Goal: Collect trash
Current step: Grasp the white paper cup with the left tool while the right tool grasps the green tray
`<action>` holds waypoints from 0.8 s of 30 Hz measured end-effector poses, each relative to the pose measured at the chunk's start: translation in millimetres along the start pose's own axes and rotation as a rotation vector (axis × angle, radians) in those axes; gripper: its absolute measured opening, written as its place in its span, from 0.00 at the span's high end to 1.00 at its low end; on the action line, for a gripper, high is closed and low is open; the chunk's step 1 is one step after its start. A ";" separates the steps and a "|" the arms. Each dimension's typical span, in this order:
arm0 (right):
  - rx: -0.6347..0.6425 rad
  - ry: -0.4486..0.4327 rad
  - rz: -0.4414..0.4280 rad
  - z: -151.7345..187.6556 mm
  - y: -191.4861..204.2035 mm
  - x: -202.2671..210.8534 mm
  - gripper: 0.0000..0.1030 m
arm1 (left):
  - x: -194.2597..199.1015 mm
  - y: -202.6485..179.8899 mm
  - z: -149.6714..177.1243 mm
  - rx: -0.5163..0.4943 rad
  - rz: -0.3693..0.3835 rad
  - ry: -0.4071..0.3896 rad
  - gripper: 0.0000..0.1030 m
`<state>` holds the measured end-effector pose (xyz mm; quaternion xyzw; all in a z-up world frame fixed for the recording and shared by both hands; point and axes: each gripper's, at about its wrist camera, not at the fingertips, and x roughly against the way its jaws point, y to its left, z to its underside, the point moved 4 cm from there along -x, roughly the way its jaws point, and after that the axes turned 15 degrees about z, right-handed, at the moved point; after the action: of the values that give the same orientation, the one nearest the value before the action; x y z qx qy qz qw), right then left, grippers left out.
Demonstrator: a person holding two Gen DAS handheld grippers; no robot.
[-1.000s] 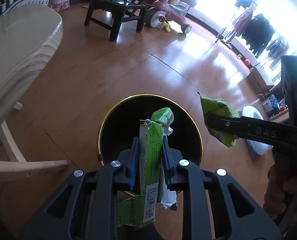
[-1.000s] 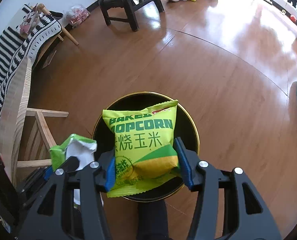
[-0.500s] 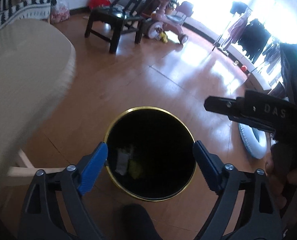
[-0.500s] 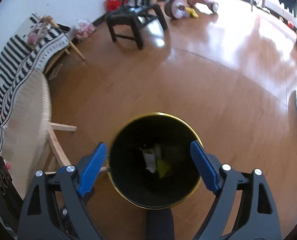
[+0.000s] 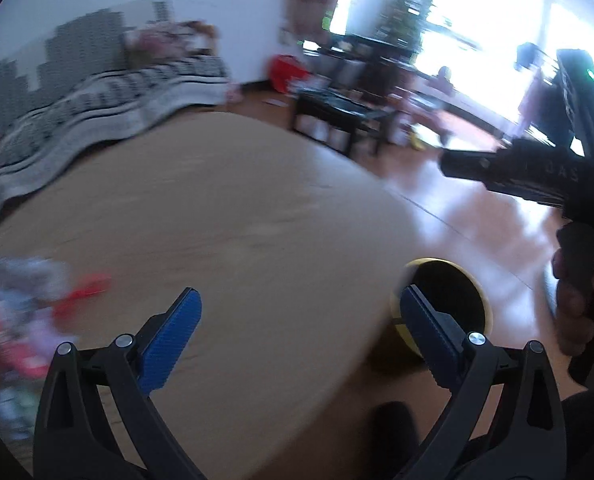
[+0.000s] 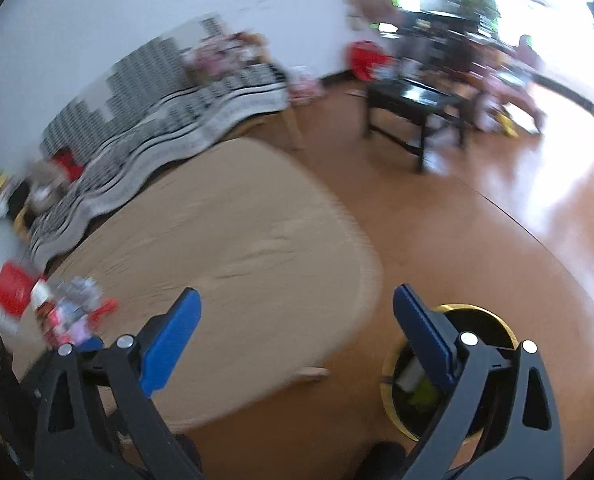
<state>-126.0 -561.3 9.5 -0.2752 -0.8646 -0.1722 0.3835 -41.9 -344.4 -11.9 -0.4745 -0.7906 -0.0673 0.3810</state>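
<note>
Ahead of my fingers spreads a round pale wooden table (image 5: 225,216), and past its far edge a black-and-white striped blanket (image 6: 185,120) lies draped over furniture against a white wall (image 6: 157,4). Off to my right the glossy brown wooden floor (image 6: 517,208) shines under strong daylight from big windows (image 5: 477,12). A low black table (image 6: 413,100) stands beyond my right fingertip; everything is smeared with blur.

Bin (image 6: 493,328) sits on the floor (image 6: 497,240), just right of the surface (image 6: 237,240). Wrappers (image 6: 415,384) lie inside it. More litter (image 6: 69,312) lies on the surface's left side; a low table (image 6: 417,100) stands well behind.
</note>
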 end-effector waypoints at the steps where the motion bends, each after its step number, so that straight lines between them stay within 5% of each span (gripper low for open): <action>1: 0.047 -0.009 -0.023 -0.9 29.8 2.3 0.09 | 14.7 19.0 2.9 0.022 -0.035 -0.010 0.06; 6: 0.216 -0.020 -0.103 6.8 140.2 5.0 0.09 | 96.9 119.3 29.3 0.181 -0.194 -0.086 0.06; 14: 0.475 -0.001 -0.215 71.1 279.2 8.5 0.09 | 207.0 276.5 80.3 0.435 -0.465 -0.175 0.06; 19: 0.633 -0.004 -0.272 115.6 326.5 11.8 0.09 | 215.5 365.3 82.9 0.430 -0.599 -0.137 0.06; 24: 0.735 0.012 -0.311 147.5 355.1 6.7 0.09 | 197.7 423.7 72.5 0.412 -0.627 -0.125 0.06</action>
<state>2.3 -203.7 -50.0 0.0156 -0.8977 0.0912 0.4307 207.4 56.8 -39.1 -0.1263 -0.9162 0.0088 0.3802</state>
